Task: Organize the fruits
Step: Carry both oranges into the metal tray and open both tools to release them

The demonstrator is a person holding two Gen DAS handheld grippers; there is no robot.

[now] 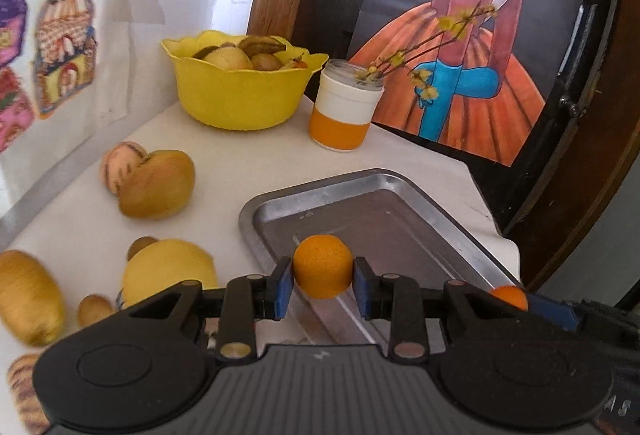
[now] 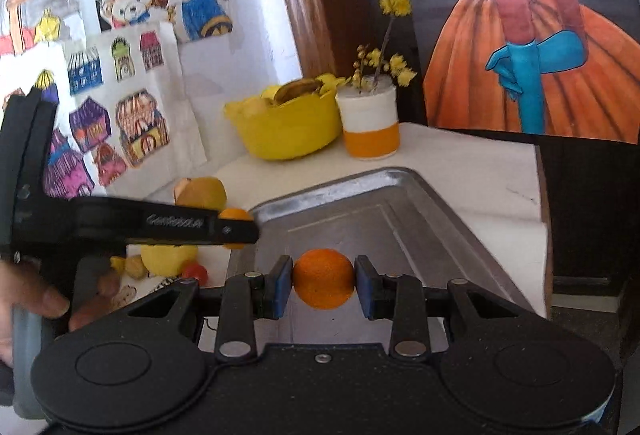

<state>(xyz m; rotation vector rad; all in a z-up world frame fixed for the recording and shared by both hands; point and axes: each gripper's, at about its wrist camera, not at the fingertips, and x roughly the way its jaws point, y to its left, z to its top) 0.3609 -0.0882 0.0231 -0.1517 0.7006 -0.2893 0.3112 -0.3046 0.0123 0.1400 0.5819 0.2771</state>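
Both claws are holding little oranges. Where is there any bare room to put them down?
The metal tray is bare inside and has the most room, below the left gripper and right gripper with their small oranges. A white strip lies between the tray and the striped jar. Left of the tray, loose fruit crowds the tabletop; the yellow bowl is full.

Two small oranges are showing: one (image 1: 322,266) between the fingers of the left gripper (image 1: 322,285), the other (image 2: 323,278) between the fingers of the right gripper (image 2: 323,285). One metal tray (image 1: 276,201) is lying on the worktop (image 1: 248,155). One yellow bowl (image 1: 240,99) is standing at the back, holding several fruits too overlapped to count. One jar (image 1: 344,107) with yellow-flowered twigs is standing beside it. Roughly eight loose fruits are lying on the worktop left of the tray.
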